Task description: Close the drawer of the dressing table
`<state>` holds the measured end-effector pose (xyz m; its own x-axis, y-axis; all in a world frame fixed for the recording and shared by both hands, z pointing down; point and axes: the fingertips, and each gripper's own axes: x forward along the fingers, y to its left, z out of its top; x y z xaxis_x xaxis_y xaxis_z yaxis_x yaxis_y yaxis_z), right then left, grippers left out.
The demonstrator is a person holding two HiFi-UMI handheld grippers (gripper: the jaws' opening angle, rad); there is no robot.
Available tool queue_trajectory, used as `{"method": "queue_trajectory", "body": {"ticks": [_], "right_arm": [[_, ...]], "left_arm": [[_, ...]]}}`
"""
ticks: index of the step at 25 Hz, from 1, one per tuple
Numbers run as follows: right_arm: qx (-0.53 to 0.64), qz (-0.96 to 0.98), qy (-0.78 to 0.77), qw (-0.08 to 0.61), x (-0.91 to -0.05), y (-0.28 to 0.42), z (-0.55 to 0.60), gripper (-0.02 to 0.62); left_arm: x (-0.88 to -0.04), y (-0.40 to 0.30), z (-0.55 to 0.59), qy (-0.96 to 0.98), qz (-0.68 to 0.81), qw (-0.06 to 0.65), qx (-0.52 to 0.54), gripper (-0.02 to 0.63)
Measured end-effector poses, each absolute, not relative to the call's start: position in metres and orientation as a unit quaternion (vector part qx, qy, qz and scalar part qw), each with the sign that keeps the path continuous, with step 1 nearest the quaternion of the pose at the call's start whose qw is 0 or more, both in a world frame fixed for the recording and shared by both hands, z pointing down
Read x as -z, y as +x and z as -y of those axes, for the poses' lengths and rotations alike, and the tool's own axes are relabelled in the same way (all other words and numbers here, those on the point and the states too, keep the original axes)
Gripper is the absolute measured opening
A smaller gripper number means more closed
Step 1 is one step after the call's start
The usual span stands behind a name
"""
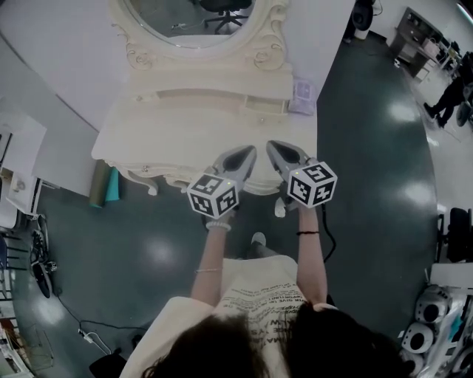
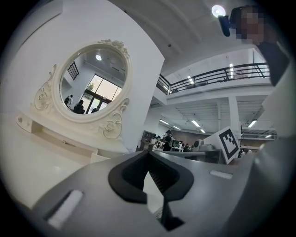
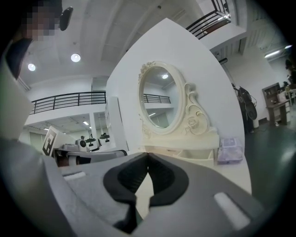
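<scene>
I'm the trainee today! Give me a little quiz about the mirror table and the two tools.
1. Pick one: what shape is the mirror on the dressing table? A square, B oval, C triangle.
2. True or false: the left tool and the right tool each hold a hairbrush.
3. Fill the gap: seen in the head view, the pale purple box sits at the table's ___ end.

Key: 1 B. 2 false: both tools are shut with nothing in them. 3 right.
</scene>
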<state>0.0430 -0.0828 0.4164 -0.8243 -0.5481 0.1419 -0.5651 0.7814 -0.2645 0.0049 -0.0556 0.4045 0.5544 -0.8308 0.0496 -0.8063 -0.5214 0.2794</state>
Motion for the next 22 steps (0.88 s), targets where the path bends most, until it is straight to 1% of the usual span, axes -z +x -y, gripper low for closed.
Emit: {"method": "queue_trajectory", "body": {"ticks": [10, 22], "right_arm": [[-0.166, 0.947, 0.271, 0.042, -0.43, 0.021, 0.126, 0.003], [-0.18, 0.945, 0.269, 0.048, -0.436, 0.016, 0.16, 0.003]], "left_arm": [[-0.412, -0.01, 0.099, 0.866, 0.476, 0.146, 0.043, -0.002], [-0.425, -0.016, 0.132, 0.864, 0.476, 0.161, 0.036, -0.002]]}}
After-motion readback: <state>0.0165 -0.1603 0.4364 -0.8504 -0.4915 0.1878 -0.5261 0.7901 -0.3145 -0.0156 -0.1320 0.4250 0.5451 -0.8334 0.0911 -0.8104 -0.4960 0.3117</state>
